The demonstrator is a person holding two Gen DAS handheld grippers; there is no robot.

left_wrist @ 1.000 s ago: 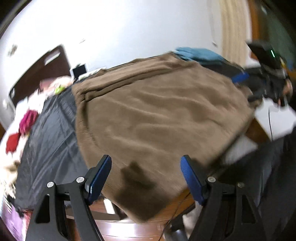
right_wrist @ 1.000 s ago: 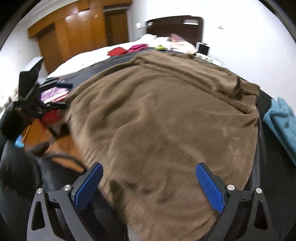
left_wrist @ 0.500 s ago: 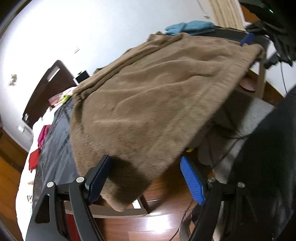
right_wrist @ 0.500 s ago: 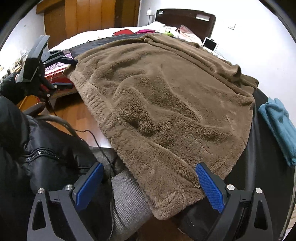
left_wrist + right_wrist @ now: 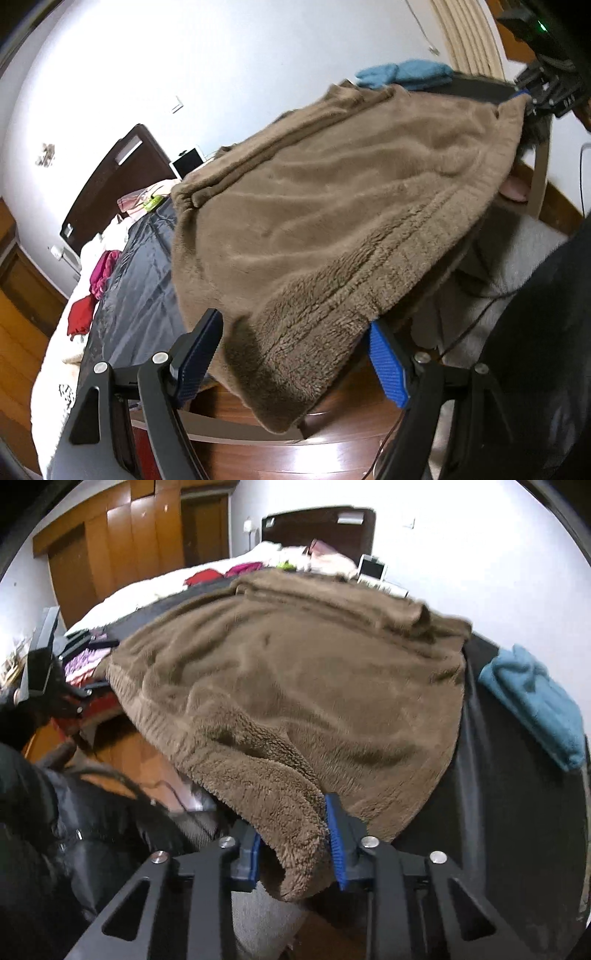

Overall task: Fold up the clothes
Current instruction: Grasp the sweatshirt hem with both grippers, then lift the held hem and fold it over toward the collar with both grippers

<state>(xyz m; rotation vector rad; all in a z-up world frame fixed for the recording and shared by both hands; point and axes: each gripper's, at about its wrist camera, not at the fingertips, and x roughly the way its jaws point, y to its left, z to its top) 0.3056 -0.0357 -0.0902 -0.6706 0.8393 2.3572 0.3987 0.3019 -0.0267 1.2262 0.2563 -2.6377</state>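
Right claw (image 5: 295, 843) closing on near corner of brown fleece garment (image 5: 295, 686), fabric bunched between pads. Left claw (image 5: 295, 354) spread wide around opposite hanging corner, not pinching.

Garment (image 5: 295, 672): plain brown fleece with a ribbed band along the hem. Sheet (image 5: 144, 295) under it: dark grey-black, glossy. Bed (image 5: 122, 598): white cover. Folded cloth (image 5: 532, 701): teal. Items on the bed: one red (image 5: 79, 314), one magenta (image 5: 105, 269). Headboard (image 5: 317, 524): dark brown. Wardrobe (image 5: 118, 550): orange-brown wood. Wall (image 5: 184, 55): white. Floor (image 5: 332, 458): reddish-brown wood, glossy. Left tool (image 5: 295, 363) and right tool (image 5: 295, 845): black frames with blue pads.
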